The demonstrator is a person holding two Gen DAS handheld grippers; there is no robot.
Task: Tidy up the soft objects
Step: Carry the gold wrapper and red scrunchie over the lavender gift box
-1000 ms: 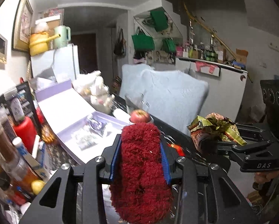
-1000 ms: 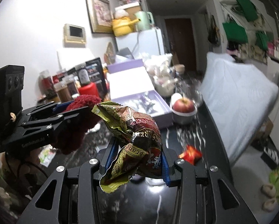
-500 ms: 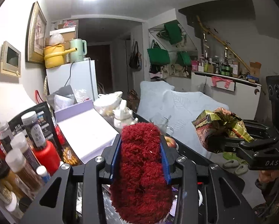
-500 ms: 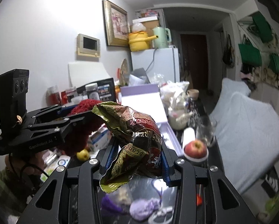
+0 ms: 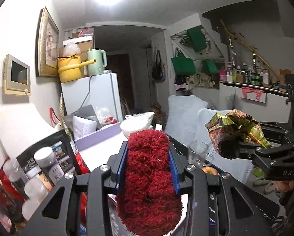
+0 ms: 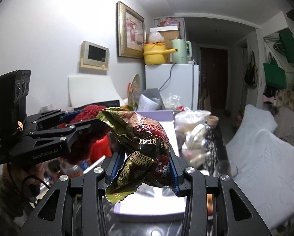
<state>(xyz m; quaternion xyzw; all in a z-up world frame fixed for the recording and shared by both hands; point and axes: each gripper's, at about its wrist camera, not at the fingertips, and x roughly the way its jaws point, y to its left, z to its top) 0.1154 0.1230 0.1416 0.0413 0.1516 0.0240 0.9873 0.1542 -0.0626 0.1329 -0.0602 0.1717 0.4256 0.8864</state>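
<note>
My left gripper (image 5: 147, 153) is shut on a fuzzy red plush object (image 5: 148, 179), held up in the air; it also shows in the right wrist view (image 6: 88, 125) at the left. My right gripper (image 6: 145, 155) is shut on a crumpled gold and brown snack bag (image 6: 141, 147), also raised; it shows in the left wrist view (image 5: 233, 133) at the right. Both are held side by side above an open lilac box (image 6: 156, 212) on the dark counter.
Jars and bottles (image 5: 38, 171) crowd the left of the counter. A glass (image 5: 198, 153), an apple (image 5: 209, 170) and white bags (image 6: 190, 125) lie beyond the box. A white fridge (image 5: 95, 96) stands behind and a pale cushion (image 6: 264, 157) lies at the right.
Both grippers have risen and tilted up with their loads; the counter and box have dropped lower in view, and the ceiling and wall fill more of it.
</note>
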